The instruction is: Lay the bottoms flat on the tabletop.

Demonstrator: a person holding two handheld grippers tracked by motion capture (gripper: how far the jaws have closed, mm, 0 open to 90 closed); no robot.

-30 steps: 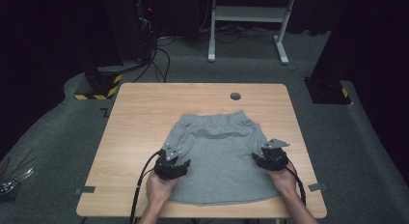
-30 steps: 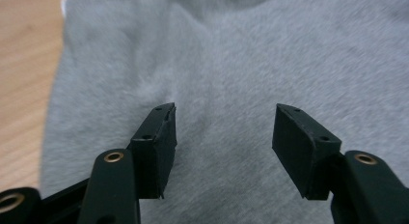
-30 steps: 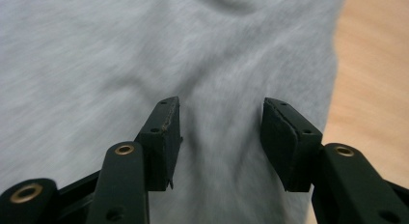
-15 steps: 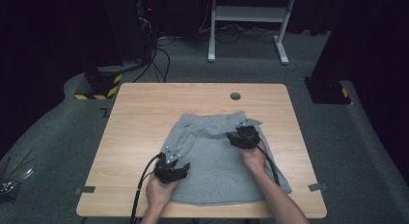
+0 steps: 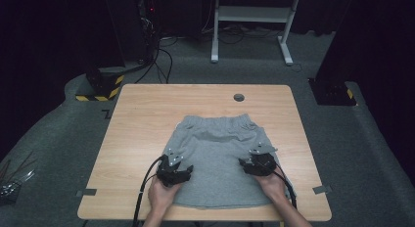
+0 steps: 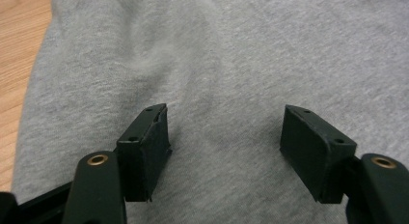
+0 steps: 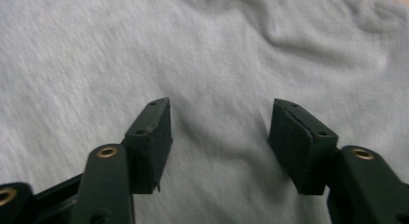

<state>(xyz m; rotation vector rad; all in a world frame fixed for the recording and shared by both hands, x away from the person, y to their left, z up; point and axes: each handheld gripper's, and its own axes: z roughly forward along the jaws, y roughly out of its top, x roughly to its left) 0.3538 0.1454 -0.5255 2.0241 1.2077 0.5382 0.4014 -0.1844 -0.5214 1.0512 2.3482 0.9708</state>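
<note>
The grey shorts (image 5: pixel 218 161) lie flat on the tabletop (image 5: pixel 142 119), waistband at the far end. Left hand-held gripper (image 5: pixel 180 172) and right hand-held gripper (image 5: pixel 247 164) rest over opposite legs, equally near, jaws just opened (nothing grasped).

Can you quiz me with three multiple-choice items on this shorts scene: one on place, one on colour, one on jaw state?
1. Where does the waistband of the shorts lie?
A. toward the table's far edge
B. toward the person
C. over the left edge

2. What colour are the shorts?
A. blue
B. grey
C. black

3. How do the left gripper jaws stand?
A. shut on a fold
B. shut on nothing
C. open over flat cloth

Answers:
1 A, the gathered band faces the hole in the table.
2 B, plain grey knit in every view.
3 C, both pads stand apart with cloth lying flat between; the jaws have just been opening.
</note>
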